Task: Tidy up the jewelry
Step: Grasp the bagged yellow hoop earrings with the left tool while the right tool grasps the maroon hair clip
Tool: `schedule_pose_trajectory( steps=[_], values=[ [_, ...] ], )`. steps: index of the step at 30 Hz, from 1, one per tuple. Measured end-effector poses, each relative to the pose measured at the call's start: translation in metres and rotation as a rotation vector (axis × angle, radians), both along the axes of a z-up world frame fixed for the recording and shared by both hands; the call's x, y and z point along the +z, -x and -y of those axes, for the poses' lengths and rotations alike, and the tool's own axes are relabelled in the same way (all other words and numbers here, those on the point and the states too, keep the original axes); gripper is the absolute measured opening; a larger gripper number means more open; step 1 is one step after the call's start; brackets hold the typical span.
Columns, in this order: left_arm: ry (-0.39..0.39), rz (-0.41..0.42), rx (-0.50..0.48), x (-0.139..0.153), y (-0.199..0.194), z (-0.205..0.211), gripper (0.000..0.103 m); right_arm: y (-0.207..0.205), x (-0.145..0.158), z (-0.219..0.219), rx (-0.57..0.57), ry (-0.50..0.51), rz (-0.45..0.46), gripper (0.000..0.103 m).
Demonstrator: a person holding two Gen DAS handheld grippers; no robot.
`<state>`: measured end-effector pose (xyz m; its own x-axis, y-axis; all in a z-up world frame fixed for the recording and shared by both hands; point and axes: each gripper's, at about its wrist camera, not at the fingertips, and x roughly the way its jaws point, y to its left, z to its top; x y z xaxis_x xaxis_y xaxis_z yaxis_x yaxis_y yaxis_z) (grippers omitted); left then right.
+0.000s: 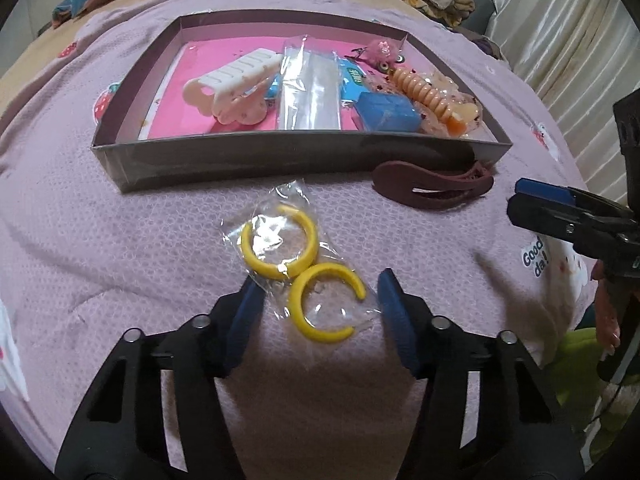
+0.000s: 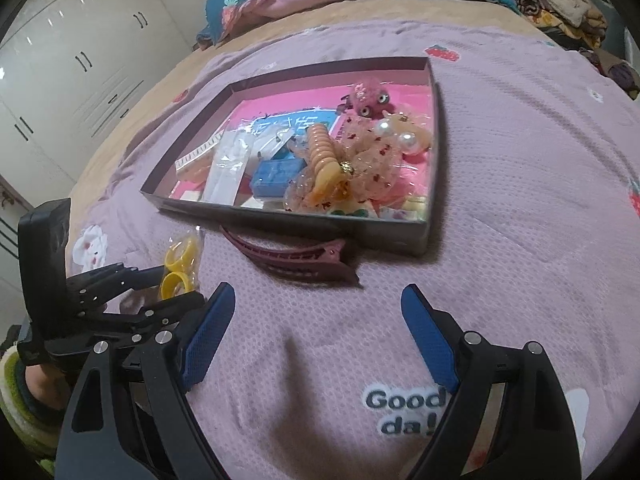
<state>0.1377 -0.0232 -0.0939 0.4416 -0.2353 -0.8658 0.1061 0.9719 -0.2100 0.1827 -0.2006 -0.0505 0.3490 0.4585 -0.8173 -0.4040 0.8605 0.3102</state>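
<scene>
**Both hand-held grippers open over the bed**

Left hand-held gripper [image 1: 322, 300] is hovering w/ jaws spread wide, gripping nothing; clear plastic bag of two yellow C-shaped hoop earrings [image 1: 300, 268] is lying between its blue pads [image 1: 394, 312], lower centre of frame, on the pink knitted blanket [image 1: 120, 248]. Right hand-held gripper [image 2: 318, 334] is also sitting open & empty. Maroon plastic hair clip [image 2: 296, 258] is resting just beside the grey shallow cardboard tray [image 2: 320, 222], mid-frame, w/ assorted hair accessories inside.
</scene>
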Motion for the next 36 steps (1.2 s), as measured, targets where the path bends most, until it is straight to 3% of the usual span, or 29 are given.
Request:
schedule_pose_trajectory(
  steps=[10, 15, 17, 23, 31, 36],
  values=[
    [0.033, -0.006, -0.005, 0.002, 0.007, -0.019, 0.039, -0.019, -0.017, -0.02, 0.036, -0.028, -0.036, 0.084],
    [0.046, -0.01, 0.005, 0.004, 0.009, -0.026, 0.038, -0.013, -0.019, -0.025, 0.057, -0.03, -0.049, 0.073],
    [0.049, -0.008, 0.007, 0.004, 0.01, -0.028, 0.038, -0.01, -0.018, -0.025, 0.065, -0.039, -0.056, 0.062],
    [0.059, -0.004, 0.022, 0.007, 0.013, -0.034, 0.038, 0.004, -0.016, -0.028, 0.097, -0.033, -0.065, 0.044],
    [0.07, 0.006, 0.048, 0.012, 0.014, -0.046, 0.038, 0.028, -0.002, -0.035, 0.173, 0.076, 0.034, 0.044],
    [0.073, 0.016, 0.053, 0.016, 0.015, -0.049, 0.038, 0.02, -0.007, -0.04, 0.187, 0.084, 0.018, 0.053]
  ],
)
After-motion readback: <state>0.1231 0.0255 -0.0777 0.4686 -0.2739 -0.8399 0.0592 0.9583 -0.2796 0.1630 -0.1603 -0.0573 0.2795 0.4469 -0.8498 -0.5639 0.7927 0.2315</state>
